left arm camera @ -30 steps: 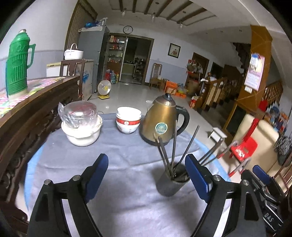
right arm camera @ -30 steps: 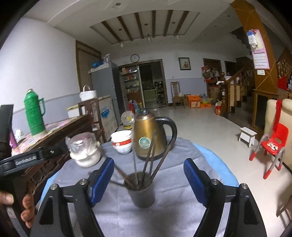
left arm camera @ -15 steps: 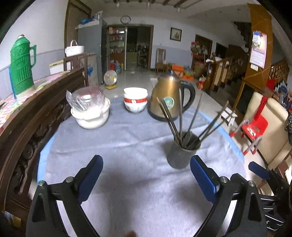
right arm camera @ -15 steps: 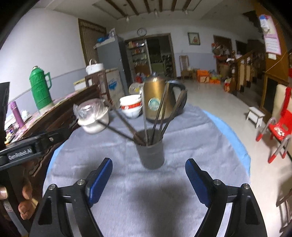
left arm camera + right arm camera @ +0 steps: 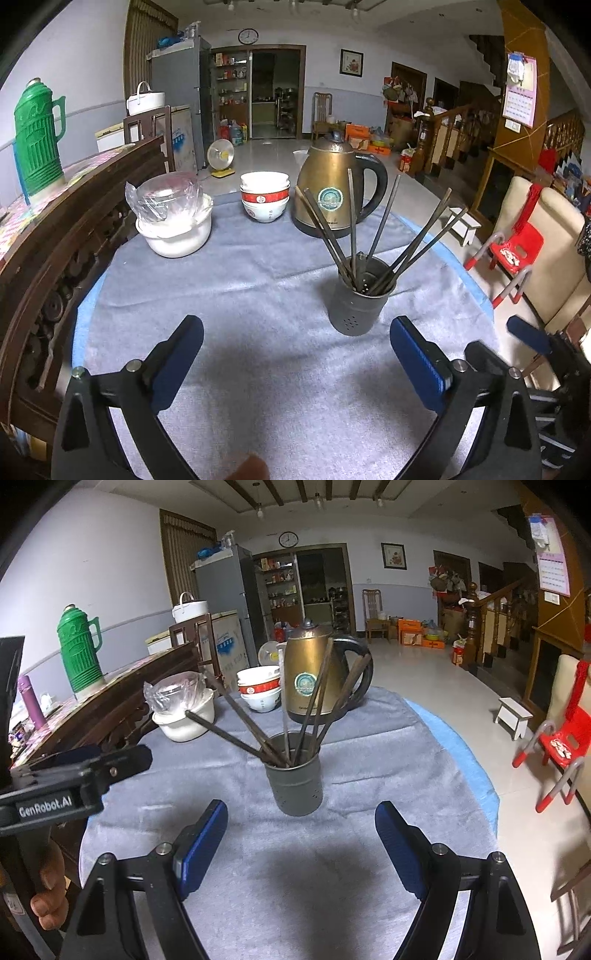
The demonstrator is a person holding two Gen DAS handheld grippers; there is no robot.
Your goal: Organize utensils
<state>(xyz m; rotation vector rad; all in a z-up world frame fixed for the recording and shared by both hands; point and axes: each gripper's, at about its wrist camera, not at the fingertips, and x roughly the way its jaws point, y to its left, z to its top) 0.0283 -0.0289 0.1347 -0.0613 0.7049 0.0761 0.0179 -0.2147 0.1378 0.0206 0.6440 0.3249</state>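
Observation:
A dark grey perforated utensil cup (image 5: 357, 300) stands upright on the grey tablecloth (image 5: 258, 332) and holds several dark chopsticks (image 5: 384, 218) fanned outward. It also shows in the right wrist view (image 5: 294, 775), with its chopsticks (image 5: 236, 722). My left gripper (image 5: 295, 360) is open and empty, low over the cloth, with the cup ahead and to the right. My right gripper (image 5: 301, 843) is open and empty, just short of the cup. The right gripper's blue finger shows at the right edge of the left wrist view (image 5: 528, 336). The left gripper's body shows at the left of the right wrist view (image 5: 74, 779).
A brass kettle (image 5: 334, 188), stacked red-banded bowls (image 5: 264, 201) and a white pot with a plastic-wrapped bowl (image 5: 173, 221) stand at the table's far side. A dark wooden bench back (image 5: 55, 236) runs along the left. A green thermos (image 5: 37, 136) stands behind it.
Both grippers have drawn back from the cup, which now stands farther ahead of them. Both stay open. The cup and chopsticks have not moved.

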